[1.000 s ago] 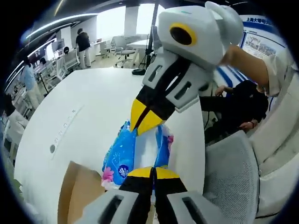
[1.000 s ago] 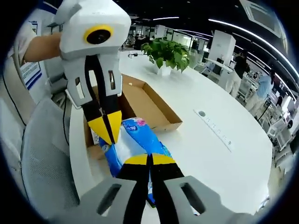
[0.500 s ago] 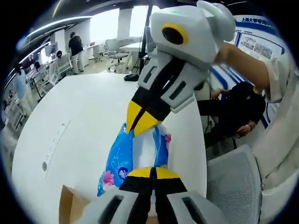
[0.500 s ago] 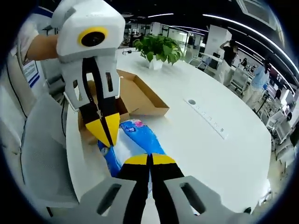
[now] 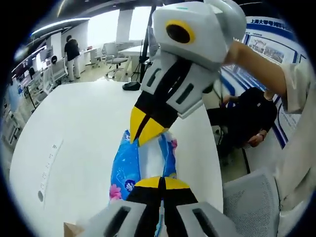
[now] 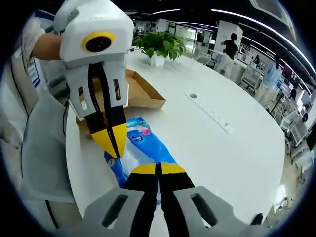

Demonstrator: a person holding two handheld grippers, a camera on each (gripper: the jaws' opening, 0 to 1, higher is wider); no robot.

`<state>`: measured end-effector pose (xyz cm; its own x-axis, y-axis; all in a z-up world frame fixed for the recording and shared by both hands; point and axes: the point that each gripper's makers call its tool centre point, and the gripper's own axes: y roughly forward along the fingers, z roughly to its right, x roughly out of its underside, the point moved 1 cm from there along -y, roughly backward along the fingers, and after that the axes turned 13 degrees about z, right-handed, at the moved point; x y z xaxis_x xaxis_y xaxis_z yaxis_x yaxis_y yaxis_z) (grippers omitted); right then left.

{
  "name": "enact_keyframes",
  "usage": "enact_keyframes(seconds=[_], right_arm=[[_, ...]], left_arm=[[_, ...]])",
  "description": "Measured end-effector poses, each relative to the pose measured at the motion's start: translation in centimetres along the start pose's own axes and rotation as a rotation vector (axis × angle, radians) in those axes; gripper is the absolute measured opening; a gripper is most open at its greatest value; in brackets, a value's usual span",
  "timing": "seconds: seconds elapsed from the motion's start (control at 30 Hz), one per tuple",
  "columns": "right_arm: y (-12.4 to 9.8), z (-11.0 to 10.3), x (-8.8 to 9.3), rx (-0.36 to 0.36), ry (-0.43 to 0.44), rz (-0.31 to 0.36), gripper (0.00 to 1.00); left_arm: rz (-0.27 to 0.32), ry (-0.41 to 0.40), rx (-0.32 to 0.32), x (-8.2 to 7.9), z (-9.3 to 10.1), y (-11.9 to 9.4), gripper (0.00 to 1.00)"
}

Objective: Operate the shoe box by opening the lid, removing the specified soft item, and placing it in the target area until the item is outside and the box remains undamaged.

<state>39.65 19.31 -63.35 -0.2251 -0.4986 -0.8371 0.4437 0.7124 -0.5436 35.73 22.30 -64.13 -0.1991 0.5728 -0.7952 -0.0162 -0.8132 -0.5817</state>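
A soft blue pack of tissues (image 5: 126,163) hangs over the white table (image 5: 74,123), held at both ends. My left gripper (image 5: 159,182) is shut on its near end, and my right gripper (image 5: 144,129) reaches in from above, shut on its far end. In the right gripper view the same pack (image 6: 148,143) sits between my right gripper (image 6: 158,169) at the bottom and my left gripper (image 6: 111,142) coming in from the left. The open cardboard shoe box (image 6: 143,91) lies on the table behind the pack, beside the table's edge. A brown corner of the box (image 5: 70,230) peeks in at lower left.
A potted plant (image 6: 158,44) stands beyond the box. A socket strip (image 6: 210,112) is set into the table's middle. A mesh chair (image 5: 252,197) and a seated person in black (image 5: 252,113) are off the table's edge. People stand by desks far behind.
Both grippers have carried the pack away from the box, still shut on it. The box has nearly left the left gripper view and lies farther back in the right gripper view.
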Motion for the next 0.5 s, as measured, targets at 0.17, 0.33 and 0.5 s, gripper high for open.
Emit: enact_keyframes(seconds=[0.17,0.33,0.5], right_arm=[[-0.7,1.1,1.2,0.000,0.003,-0.021,0.00],[-1.5,2.2,2.0,0.003,0.007,-0.033,0.00],[-2.0,3.0,2.9,0.014,0.012,-0.047,0.00]], left_arm=[[0.001,0.001,0.021,-0.8,-0.2,1.7,0.00],[-0.003,0.007,0.042,-1.5,-0.5,3.3,0.00],[-0.004,0.010,0.054,-1.9,-1.1,4.9,0.00]])
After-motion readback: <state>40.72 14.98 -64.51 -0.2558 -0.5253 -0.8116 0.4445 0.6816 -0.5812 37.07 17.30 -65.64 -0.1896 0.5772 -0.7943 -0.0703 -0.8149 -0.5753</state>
